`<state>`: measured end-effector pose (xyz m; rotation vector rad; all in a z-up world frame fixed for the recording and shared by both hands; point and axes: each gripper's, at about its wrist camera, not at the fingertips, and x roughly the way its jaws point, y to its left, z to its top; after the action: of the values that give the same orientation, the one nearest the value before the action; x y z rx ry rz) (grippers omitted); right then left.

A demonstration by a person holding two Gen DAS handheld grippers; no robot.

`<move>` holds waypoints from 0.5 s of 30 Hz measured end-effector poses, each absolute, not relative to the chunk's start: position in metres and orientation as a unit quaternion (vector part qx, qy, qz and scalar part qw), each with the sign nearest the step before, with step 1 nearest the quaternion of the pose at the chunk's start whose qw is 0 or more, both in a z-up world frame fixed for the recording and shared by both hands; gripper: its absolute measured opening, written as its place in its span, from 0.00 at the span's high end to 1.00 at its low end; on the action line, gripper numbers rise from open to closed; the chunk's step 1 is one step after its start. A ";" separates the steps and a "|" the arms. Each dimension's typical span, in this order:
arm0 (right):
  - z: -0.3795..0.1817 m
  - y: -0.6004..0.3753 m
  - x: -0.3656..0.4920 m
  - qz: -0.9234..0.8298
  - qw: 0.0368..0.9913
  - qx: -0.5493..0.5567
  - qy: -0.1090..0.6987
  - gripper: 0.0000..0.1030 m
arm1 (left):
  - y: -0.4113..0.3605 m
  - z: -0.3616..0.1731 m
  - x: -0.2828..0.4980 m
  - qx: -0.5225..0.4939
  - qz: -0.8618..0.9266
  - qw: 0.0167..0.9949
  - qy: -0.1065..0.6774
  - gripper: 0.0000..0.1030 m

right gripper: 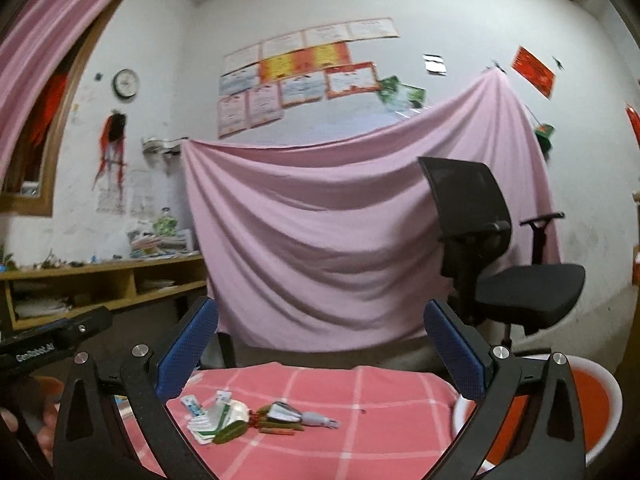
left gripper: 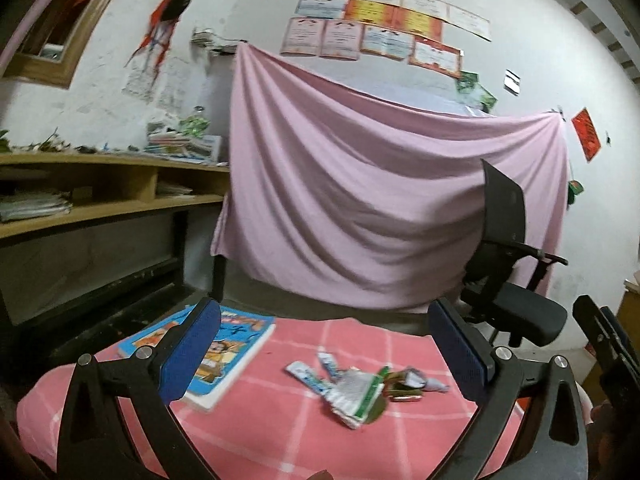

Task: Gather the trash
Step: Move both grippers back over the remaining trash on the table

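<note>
Pink checked cloth covers the table in the left wrist view. Left gripper hangs above it, blue-padded fingers spread wide, nothing between them. Pile of crumpled trash wrappers — silver foil, green-edged packets, small blue-white sachets — lies mid-table, toward the right edge, framed between the two fingers but below them, not touched. Colourful cartoon-cover book sits at the table's far left corner, partly hidden behind the left finger, apart from the wrappers. Black mesh office chair stands past the table's right side in front of a pink draped sheet. Black body of the right gripper shows at the right edge of this view.

Right wrist view: right gripper also released, jaws wide apart, empty, above the table's near edge. Same wrappers here sit toward the table's left side, closer to the left finger, a grey twisted wrapper trailing off the pile's right end. Red-and-white round plastic bin stands just off the table's right edge, partly behind the right finger. Wall clock hangs upper left.
</note>
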<state>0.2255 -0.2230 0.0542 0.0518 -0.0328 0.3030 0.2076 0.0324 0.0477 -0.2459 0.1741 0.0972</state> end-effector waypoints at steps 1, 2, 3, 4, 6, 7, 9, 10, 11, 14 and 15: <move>0.052 -0.218 0.227 0.155 0.988 0.016 -0.015 0.00 | 0.035 0.044 0.207 -0.124 0.051 0.987 0.087 0.02; 0.049 -0.213 0.228 0.158 0.987 0.009 -0.012 0.00 | 0.039 0.040 0.208 -0.125 0.054 0.987 0.087 0.02; 0.046 -0.209 0.230 0.161 0.987 -0.002 -0.005 0.00 | 0.042 0.035 0.209 -0.125 0.058 0.986 0.090 0.02; 0.042 -0.204 0.234 0.163 0.987 -0.011 0.004 0.00 | 0.044 0.031 0.211 -0.124 0.060 0.986 0.092 0.02; 0.034 -0.197 0.239 0.167 0.985 -0.025 0.022 0.00 | 0.045 0.021 0.216 -0.123 0.064 0.985 0.102 0.02; 0.030 -0.195 0.244 0.168 0.985 -0.031 0.035 0.00 | 0.046 0.016 0.219 -0.122 0.063 0.984 0.111 0.02; 0.023 -0.190 0.252 0.171 0.983 -0.037 0.060 0.00 | 0.047 0.009 0.226 -0.122 0.061 0.983 0.125 0.02; 0.021 -0.188 0.255 0.170 0.982 -0.040 0.071 0.00 | 0.048 0.005 0.231 -0.123 0.057 0.981 0.137 0.02; 0.018 -0.187 0.261 0.167 0.981 -0.044 0.087 0.00 | 0.050 0.002 0.234 -0.127 0.055 0.980 0.146 0.02; 0.009 -0.184 0.279 0.165 0.976 -0.044 0.136 0.00 | 0.057 -0.004 0.250 -0.148 0.040 0.971 0.184 0.02; 0.007 -0.184 0.285 0.165 0.973 -0.042 0.153 0.00 | 0.059 -0.006 0.254 -0.151 0.039 0.968 0.195 0.02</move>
<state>0.2847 -0.1836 0.0066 -0.0847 0.3088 0.3337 0.2536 0.0586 -0.0056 -0.3059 0.3940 0.0796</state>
